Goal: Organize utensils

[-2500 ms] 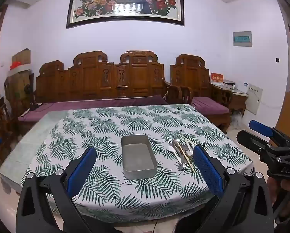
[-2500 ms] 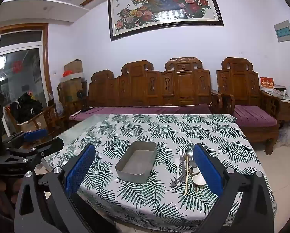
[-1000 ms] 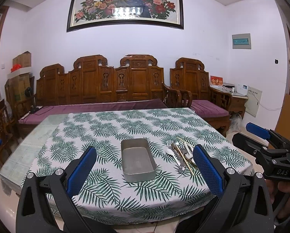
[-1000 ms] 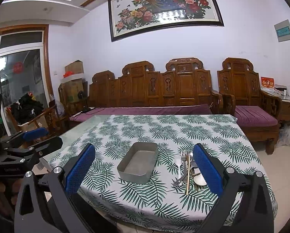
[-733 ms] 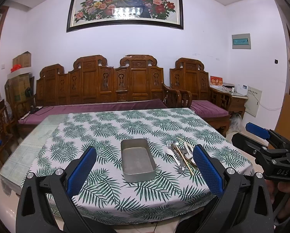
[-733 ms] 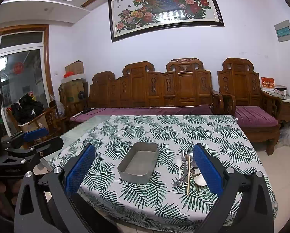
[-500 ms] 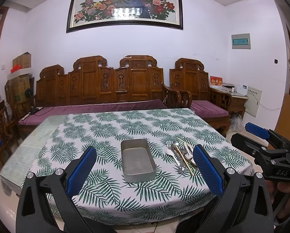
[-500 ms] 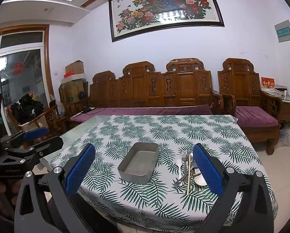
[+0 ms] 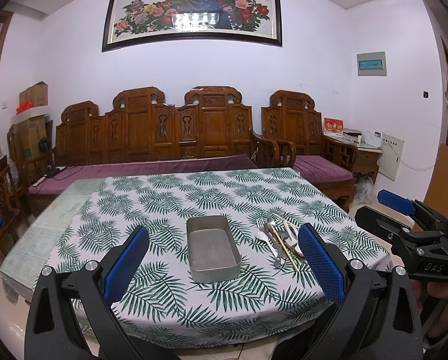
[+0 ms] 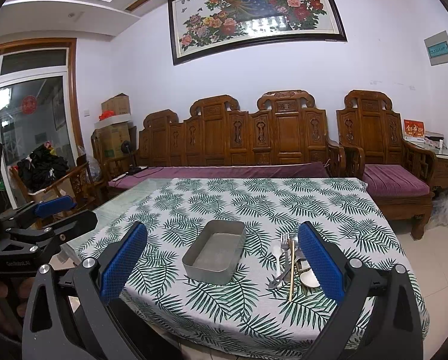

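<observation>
An empty grey metal tin [image 9: 212, 249] [image 10: 215, 252] sits near the front of a table covered with a green leaf-print cloth [image 9: 194, 198] [image 10: 284, 204]. Just right of the tin lies a heap of utensils [image 9: 281, 238] [image 10: 290, 259]: a fork, spoons, a white spoon and wooden chopsticks. My left gripper [image 9: 221, 258] hangs open before the table's front edge, holding nothing. My right gripper [image 10: 221, 259] is open too, off the front right corner, also holding nothing. Each gripper shows at the edge of the other's view, the right gripper [image 9: 404, 219] and the left gripper [image 10: 44, 213].
A carved wooden bench with purple cushions [image 9: 152, 168] [image 10: 224, 171] runs behind the table. A matching armchair [image 10: 386, 165] and a side table [image 9: 365, 153] stand at the back right. Cardboard boxes [image 10: 113, 132] and a wooden chair [image 10: 74, 180] are at the left.
Both views have drifted slightly back and up from the table over the last seconds. Neither gripper's fingers have moved, and the tin and utensils lie where they were.
</observation>
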`<state>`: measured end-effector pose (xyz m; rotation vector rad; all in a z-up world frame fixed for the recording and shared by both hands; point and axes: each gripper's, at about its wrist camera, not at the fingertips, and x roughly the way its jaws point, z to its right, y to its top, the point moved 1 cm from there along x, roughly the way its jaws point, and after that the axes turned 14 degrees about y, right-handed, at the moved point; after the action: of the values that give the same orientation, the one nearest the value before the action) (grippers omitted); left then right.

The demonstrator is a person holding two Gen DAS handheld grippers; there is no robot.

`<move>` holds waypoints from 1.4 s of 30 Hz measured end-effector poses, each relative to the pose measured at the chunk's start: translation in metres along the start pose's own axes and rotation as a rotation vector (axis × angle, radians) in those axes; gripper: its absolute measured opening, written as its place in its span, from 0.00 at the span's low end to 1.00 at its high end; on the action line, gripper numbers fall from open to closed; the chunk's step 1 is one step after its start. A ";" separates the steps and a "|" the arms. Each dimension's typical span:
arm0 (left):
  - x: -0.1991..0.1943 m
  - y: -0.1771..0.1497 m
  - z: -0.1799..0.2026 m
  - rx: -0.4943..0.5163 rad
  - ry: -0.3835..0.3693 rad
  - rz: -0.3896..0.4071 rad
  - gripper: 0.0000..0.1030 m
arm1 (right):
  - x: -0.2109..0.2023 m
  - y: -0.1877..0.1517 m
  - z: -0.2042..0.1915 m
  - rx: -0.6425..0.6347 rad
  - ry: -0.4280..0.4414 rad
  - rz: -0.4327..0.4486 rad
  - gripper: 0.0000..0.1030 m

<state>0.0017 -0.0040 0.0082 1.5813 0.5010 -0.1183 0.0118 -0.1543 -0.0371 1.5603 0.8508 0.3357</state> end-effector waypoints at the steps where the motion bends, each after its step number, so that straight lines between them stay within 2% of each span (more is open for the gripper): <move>1: 0.000 0.000 0.000 0.000 0.000 0.000 0.93 | 0.000 0.000 0.000 0.000 0.000 0.000 0.98; 12: 0.001 -0.002 0.001 0.001 -0.004 -0.008 0.93 | 0.001 0.003 -0.006 -0.003 0.002 -0.001 0.98; 20: 0.018 -0.011 0.004 0.010 -0.017 -0.051 0.93 | 0.008 -0.004 0.006 0.014 -0.008 -0.028 0.97; 29: 0.063 -0.021 0.028 0.072 -0.063 -0.127 0.93 | 0.042 -0.020 0.052 0.038 -0.037 -0.134 0.78; 34: 0.094 -0.028 0.043 0.111 -0.102 -0.174 0.93 | 0.067 -0.030 0.083 0.055 -0.059 -0.205 0.63; 42: 0.140 -0.037 0.064 0.157 -0.168 -0.247 0.92 | 0.105 -0.036 0.141 0.096 -0.082 -0.305 0.53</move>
<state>0.1276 -0.0325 -0.0834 1.6394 0.5635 -0.4839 0.1646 -0.1870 -0.1256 1.4938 1.0355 0.0112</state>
